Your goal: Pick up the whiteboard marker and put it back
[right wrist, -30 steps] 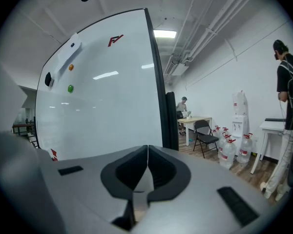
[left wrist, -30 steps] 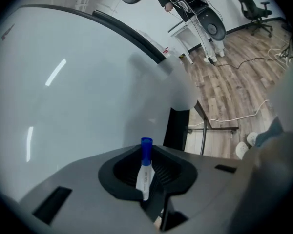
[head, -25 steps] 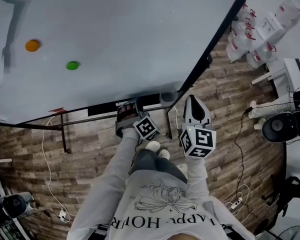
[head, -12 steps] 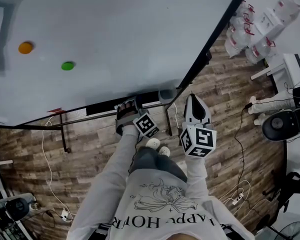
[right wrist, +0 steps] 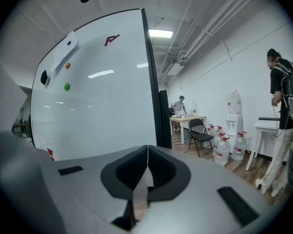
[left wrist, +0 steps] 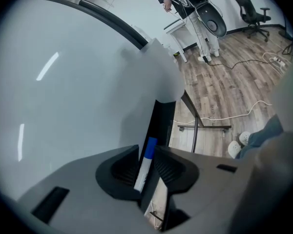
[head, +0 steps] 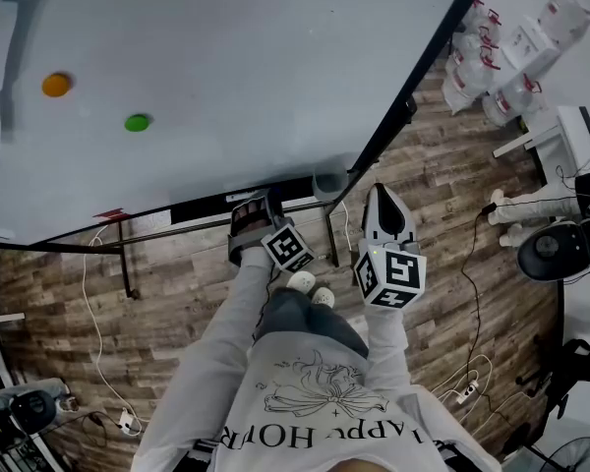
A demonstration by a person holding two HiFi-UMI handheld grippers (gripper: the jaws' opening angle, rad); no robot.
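Whiteboard marker (left wrist: pixel 145 164) inside opening left claw (left wrist: pixel 147 149), right claw (right wrist: pixel 147 149) closed

Head view: worn high, facing steeply down over the person (head: pixel 305 401), taking in the whiteboard (head: pixel 226 67), its black ledge (head: pixel 202 206) and the wood floor (head: pixel 442 185). Left gripper view: very close to the board's lower corner, facing down along the ledge toward the floor. Right gripper view: farther back, nearly level, showing the whole board and the room behind; all three share the whiteboard.
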